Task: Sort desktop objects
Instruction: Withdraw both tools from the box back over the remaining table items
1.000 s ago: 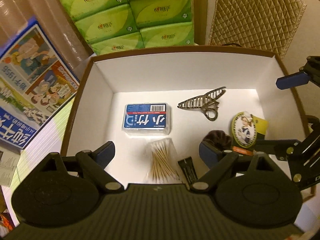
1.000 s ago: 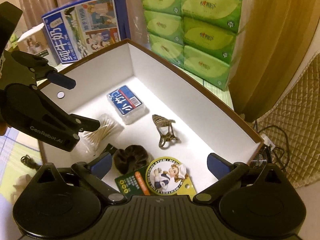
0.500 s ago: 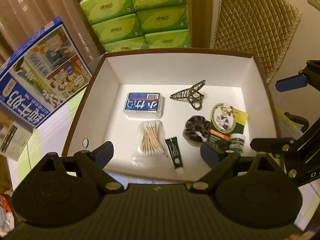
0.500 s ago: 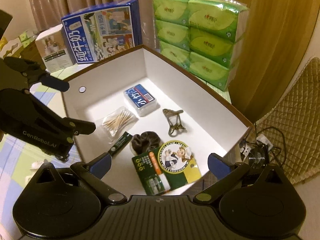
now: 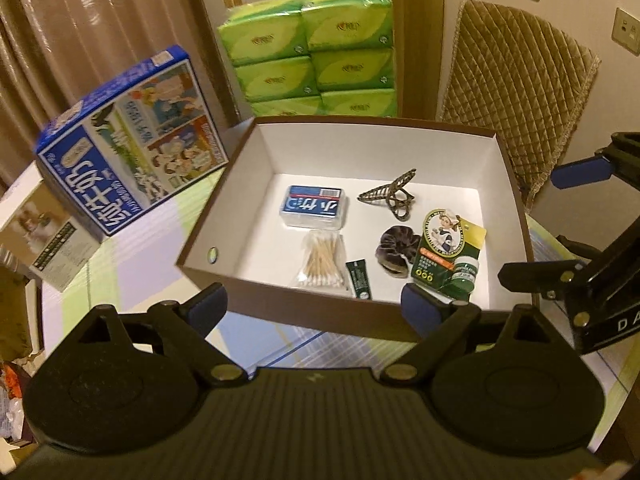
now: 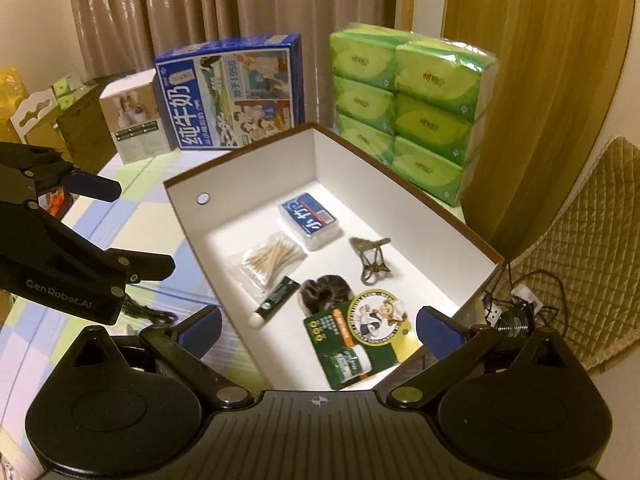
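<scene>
Grippers left (image 5: 316, 306) and right (image 6: 318, 328) hovered with jaws spread wide and empty before a white-lined box (image 5: 376, 148). Inside lay a blue card case (image 5: 314, 206), cotton swabs (image 5: 322, 258), hair claw (image 5: 390, 196), scrunchie (image 5: 396, 250), green tube (image 5: 359, 280) and a carded bottle (image 5: 448, 252).

The box (image 5: 516, 208) is brown outside and white inside. In it lie a blue-and-white case (image 5: 314, 206), pale wooden cotton swabs (image 5: 322, 258), a bronze hair claw (image 5: 390, 196), a dark brownish scrunchie (image 5: 394, 248), a dark green tube (image 5: 360, 280) and a green-and-yellow card (image 5: 448, 252) with a cartoon figure. The bench (image 6: 140, 216) cloth is checked in blue, green and white. The tissue packs (image 6: 404, 112) are bright green.
</scene>
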`<state>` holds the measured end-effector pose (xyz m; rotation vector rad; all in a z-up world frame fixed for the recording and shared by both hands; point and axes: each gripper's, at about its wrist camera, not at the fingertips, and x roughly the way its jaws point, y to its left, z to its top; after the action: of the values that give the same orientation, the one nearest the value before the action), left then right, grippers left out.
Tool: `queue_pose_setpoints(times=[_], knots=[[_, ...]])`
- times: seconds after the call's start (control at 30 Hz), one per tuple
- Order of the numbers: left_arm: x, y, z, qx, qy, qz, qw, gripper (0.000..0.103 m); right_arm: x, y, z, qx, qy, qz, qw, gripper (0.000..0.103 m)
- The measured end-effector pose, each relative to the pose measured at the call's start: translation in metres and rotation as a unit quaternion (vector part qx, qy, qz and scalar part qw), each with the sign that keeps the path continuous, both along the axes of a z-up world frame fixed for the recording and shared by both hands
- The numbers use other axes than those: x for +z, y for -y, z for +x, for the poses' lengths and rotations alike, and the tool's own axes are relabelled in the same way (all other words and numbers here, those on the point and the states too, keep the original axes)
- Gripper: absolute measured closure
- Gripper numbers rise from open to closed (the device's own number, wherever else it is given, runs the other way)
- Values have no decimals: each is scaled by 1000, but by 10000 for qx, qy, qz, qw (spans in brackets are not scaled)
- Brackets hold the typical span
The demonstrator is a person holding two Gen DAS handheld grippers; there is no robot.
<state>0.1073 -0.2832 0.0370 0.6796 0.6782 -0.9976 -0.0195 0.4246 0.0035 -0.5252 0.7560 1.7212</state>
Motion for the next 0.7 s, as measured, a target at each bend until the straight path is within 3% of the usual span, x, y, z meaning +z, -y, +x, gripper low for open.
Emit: queue_pose_setpoints(times=[0.23, 0.7], knots=[[5, -38, -2, 49, 226, -103, 9997, 11, 5, 14, -20, -40, -74, 96, 9999, 2], [-4, -109, -6, 196, 252, -146, 9994, 11, 10, 51, -56, -129, -59, 279, 9995, 2]])
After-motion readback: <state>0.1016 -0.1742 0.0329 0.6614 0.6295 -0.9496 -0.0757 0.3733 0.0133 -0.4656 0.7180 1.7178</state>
